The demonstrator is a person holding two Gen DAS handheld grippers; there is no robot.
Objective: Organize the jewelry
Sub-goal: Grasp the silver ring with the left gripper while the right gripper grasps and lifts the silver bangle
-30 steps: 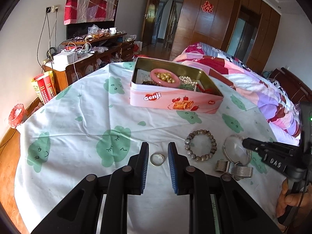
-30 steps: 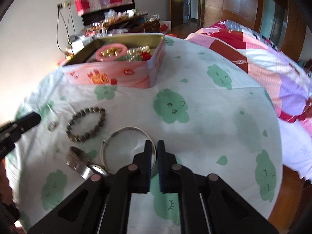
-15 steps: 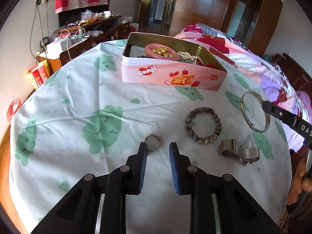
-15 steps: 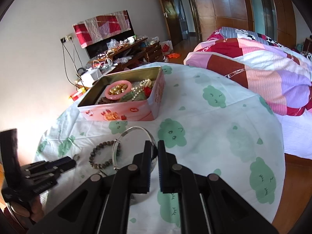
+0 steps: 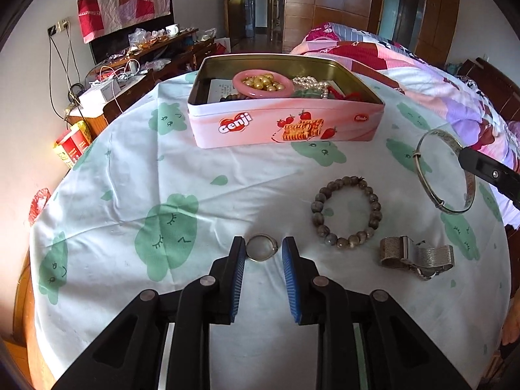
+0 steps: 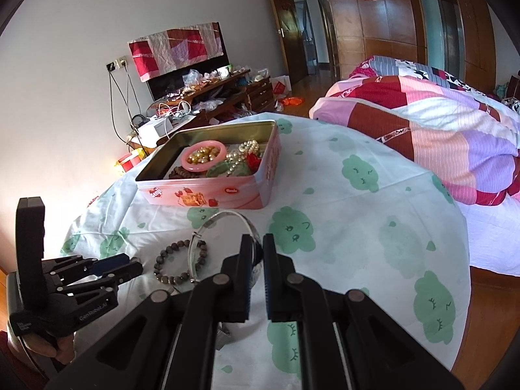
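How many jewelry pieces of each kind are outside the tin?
Ring: 1
Bead bracelet: 1
Bangle: 1, held by right gripper
Watch: 1
Total: 4

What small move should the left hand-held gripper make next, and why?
Probably close the left hand-held gripper. The ring lies flat on the cloth between its open fingers, not gripped. The right hand-held gripper already holds the bangle.
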